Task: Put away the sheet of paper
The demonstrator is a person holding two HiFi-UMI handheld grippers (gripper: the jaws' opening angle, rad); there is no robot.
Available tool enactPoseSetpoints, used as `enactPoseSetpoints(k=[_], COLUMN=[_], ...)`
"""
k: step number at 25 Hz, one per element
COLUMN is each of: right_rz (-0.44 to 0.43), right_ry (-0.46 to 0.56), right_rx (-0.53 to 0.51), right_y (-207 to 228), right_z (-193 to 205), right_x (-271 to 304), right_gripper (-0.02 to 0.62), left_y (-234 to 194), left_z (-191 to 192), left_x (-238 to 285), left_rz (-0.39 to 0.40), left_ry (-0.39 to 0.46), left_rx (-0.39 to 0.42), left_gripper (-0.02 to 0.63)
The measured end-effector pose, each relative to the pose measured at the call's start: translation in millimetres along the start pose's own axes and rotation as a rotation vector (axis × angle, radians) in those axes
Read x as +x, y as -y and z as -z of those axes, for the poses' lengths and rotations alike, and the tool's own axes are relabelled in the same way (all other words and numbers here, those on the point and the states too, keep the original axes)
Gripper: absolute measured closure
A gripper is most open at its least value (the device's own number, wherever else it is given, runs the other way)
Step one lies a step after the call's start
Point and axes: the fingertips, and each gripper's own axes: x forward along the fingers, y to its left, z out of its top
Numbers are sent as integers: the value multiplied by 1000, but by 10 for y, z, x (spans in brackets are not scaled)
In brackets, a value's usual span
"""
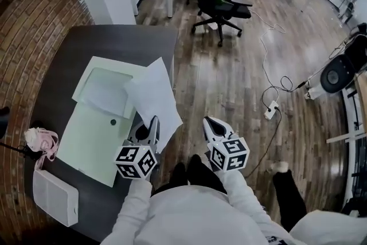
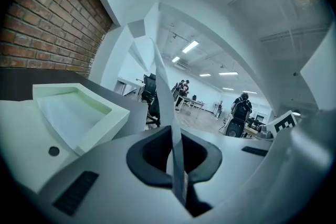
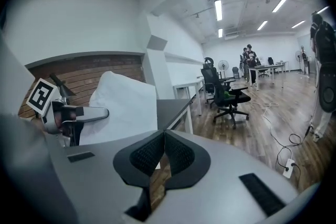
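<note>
A white sheet of paper (image 1: 152, 93) stands lifted over the right edge of the dark table (image 1: 123, 43). My left gripper (image 1: 153, 123) is shut on its near edge. In the left gripper view the sheet (image 2: 175, 144) runs edge-on between the closed pads. A pale green box (image 1: 106, 89) with its flat lid (image 1: 89, 143) folded open lies on the table left of the sheet; its tray (image 2: 79, 107) holds a white sheet. My right gripper (image 1: 207, 121) hangs over the wooden floor to the right, its pads (image 3: 164, 139) shut with nothing between them. It sees the paper (image 3: 126, 102) and the left gripper (image 3: 79, 113).
A pink bundle (image 1: 41, 140) and a white slatted box (image 1: 55, 197) sit at the table's near left. Brick wall runs along the left. Black office chairs (image 1: 221, 6) and a power strip with cable (image 1: 270, 109) are on the floor ahead and to the right.
</note>
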Motion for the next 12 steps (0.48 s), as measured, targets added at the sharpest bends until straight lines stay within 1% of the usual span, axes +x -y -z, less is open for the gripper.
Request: enactPoseSetpoints(k=[6,10,12], right_rz=[-61,-130,-169], right_ry=[-3,-10,-21], right_rx=[-27,-59,-73], right_y=[104,165,193], right_z=[-244,-483,-584], right_x=[451,869,1077], right_gripper=[568,568,568], left_y=[-185,-385,-462], left_z=[-129,-305,-385], left_x=[227,411,491], left_rz=[-47,-107,-141], left_ry=[24,62,76], left_rx=[-15,-56,-64], left_gripper=[589,589,589])
